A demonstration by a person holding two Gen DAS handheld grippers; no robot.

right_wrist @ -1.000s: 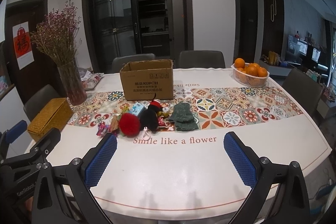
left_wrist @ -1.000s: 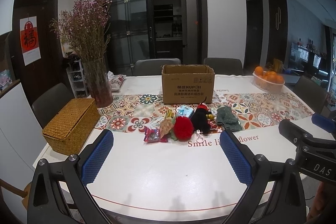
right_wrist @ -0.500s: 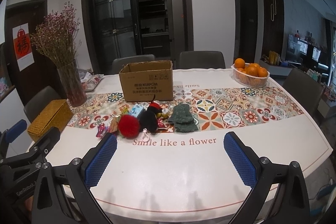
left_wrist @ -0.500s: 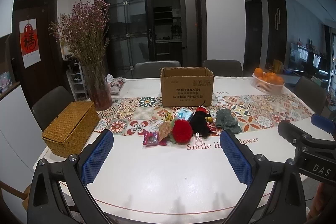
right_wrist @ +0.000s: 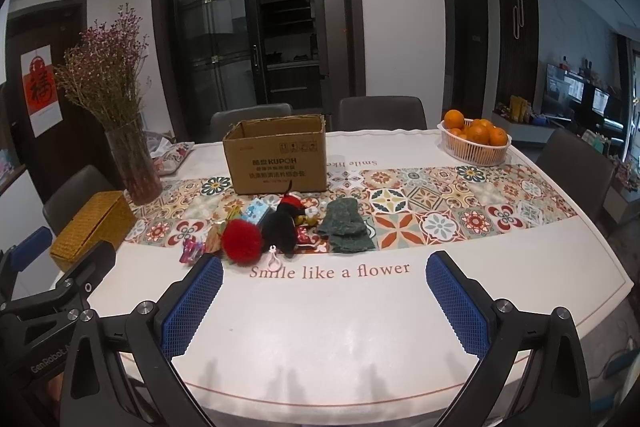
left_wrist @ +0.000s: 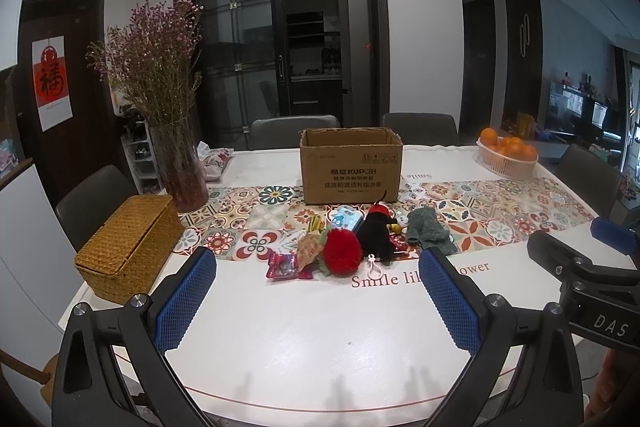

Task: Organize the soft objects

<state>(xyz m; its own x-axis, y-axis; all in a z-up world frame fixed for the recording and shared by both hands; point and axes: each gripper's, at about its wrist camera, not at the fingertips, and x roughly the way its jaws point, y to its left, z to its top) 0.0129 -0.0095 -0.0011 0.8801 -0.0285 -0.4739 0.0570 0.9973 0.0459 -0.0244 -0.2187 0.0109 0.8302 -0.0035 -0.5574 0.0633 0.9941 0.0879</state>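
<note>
Claws point(left_wrist: 318, 297) point(right_wrist: 324, 301) x2 apart; 1 box point(left_wrist: 351, 171), 1 pompom point(left_wrist: 342, 251).

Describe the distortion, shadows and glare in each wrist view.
Left wrist view: fisheye bends the table edge, corners vignette black, faint shadows near the front edge. Right wrist view: same barrel bend, soft glare on the white cloth, cardboard box sharp.

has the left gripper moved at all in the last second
Yes. In its own view the cardboard box and red pompom sit slightly higher and smaller than a second ago, so the left gripper has eased back from them, jaws open.
</note>
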